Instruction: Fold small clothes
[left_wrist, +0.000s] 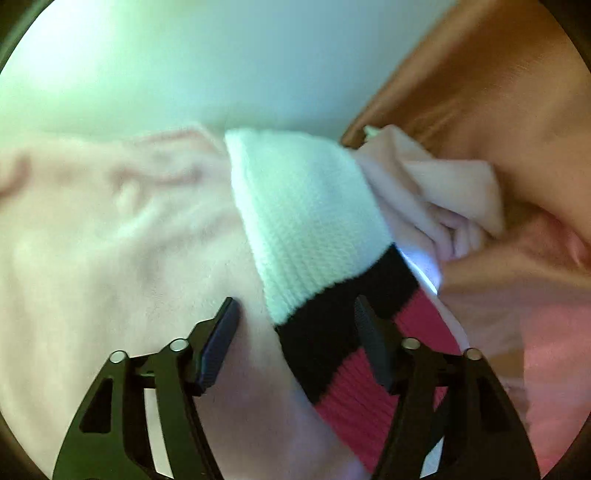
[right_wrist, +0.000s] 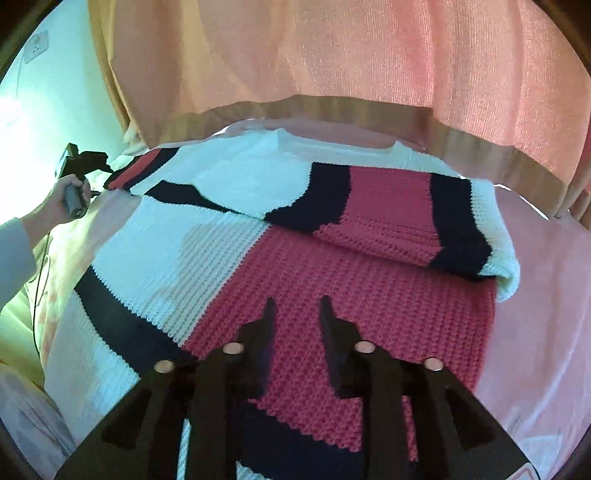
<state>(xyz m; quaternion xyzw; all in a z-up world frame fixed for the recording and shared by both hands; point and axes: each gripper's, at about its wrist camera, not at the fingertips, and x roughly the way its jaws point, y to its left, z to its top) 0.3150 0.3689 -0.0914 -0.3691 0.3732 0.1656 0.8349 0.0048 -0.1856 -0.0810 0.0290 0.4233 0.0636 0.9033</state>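
Here, right tongs (right_wrist: 295, 306) sit low over the sweater (right_wrist: 332, 295), jaws a little apart, nothing between them; tips hover above the red knit panel, contact unclear. Sweater is knit in white, black and red blocks, spread on a pink sheet (right_wrist: 546, 295). Its right sleeve (right_wrist: 399, 218) is folded across the chest, lying on the body. Left sleeve (right_wrist: 147, 170) stretches out toward the far left, striped cuff end next to the left tongs (right_wrist: 105, 168), which a hand (right_wrist: 64, 195) holds by the handle; grip on the cuff not clear from this view. Beyond the sweater hangs a pink-orange curtain (right_wrist: 369, 55); a pale wall (right_wrist: 55, 92) with a socket is at far left.

Left wrist view, blurred: left tongs (left_wrist: 297, 314) spread wide, with the sleeve (left_wrist: 306, 221) passing between the jaws, black and red bands at the right finger, white part running away from the camera. Can't tell if either pad touches the knit. Sheet (left_wrist: 92, 240) lies under it, bunched pink fabric (left_wrist: 443, 192) behind, curtain (left_wrist: 498, 92) at right, wall (left_wrist: 203, 55) beyond
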